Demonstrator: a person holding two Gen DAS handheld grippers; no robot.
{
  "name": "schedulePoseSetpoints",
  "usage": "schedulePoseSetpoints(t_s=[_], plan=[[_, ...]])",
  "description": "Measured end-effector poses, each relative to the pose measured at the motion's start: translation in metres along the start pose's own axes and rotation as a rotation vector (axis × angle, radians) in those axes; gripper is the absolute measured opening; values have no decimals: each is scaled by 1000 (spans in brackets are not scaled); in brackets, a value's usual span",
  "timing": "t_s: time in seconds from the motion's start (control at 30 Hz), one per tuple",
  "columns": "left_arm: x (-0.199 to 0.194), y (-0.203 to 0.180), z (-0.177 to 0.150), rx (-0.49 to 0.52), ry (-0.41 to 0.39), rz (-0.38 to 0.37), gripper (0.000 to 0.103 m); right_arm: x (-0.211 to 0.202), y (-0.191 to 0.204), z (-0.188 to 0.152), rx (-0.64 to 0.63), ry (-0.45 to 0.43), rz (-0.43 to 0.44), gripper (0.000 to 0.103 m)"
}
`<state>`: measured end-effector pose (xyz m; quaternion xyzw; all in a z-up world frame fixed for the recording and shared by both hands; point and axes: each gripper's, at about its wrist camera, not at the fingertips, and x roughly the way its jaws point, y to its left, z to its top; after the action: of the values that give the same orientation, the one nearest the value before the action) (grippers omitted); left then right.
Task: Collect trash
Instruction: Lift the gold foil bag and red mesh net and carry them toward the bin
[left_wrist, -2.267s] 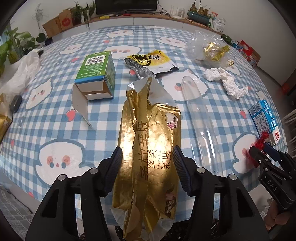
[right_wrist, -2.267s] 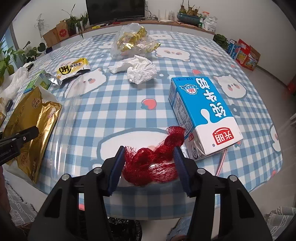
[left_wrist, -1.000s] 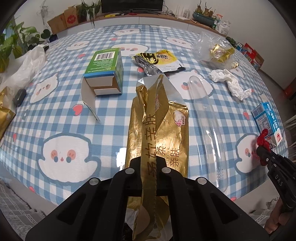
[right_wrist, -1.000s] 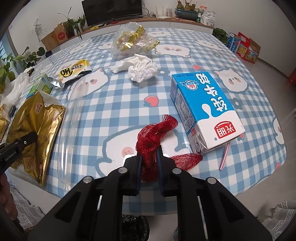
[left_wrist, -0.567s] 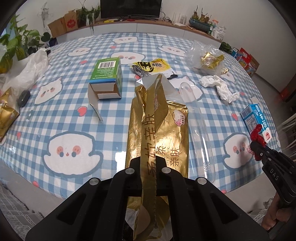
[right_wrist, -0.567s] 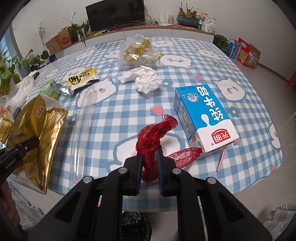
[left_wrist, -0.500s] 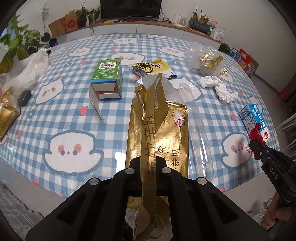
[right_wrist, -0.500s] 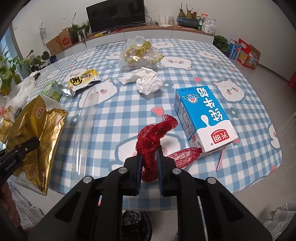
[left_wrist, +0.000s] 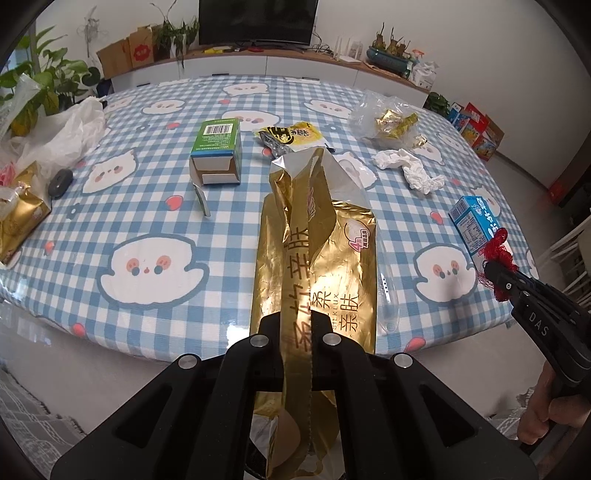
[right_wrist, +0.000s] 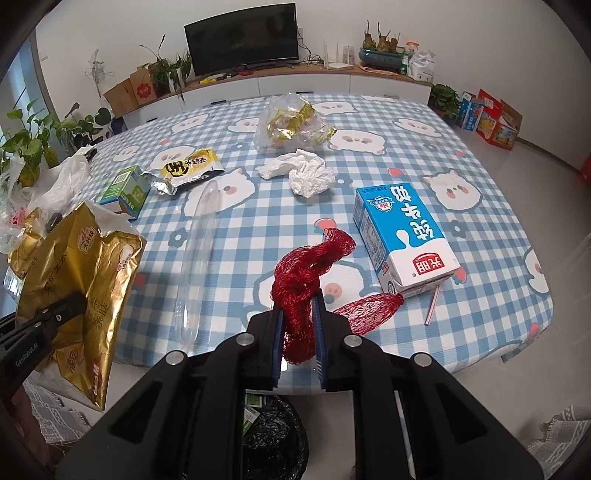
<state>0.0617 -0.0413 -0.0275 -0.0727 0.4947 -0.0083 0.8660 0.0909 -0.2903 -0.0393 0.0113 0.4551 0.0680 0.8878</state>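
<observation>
Gold wrapper (left_wrist: 317, 258) in L tongs (left_wrist: 295, 325), red net (right_wrist: 306, 280) in R tongs (right_wrist: 298, 314).

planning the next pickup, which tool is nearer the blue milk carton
Right. The right tool, shut on the red mesh net, sits just beside the blue milk carton. The left tool, clamping the gold wrapper, is further away, across the clear plastic tube.

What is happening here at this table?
A person is clearing trash with two handheld grippers. The left gripper is shut on a gold wrapper; the right gripper is shut on a red net. A black bin bag sits below. A milk carton, tissue and other litter remain.
</observation>
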Motion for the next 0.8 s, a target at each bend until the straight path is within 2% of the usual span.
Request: schedulePoseSetpoints(t_s=[0.6,0.8], plan=[[-32,2,-32,-13,-16,-1,0,-32,3,-20,-7,-24,22,13],[-41,1,-53,-17,-8,-7,0,-41,1,-30,-7,-23,26,13]])
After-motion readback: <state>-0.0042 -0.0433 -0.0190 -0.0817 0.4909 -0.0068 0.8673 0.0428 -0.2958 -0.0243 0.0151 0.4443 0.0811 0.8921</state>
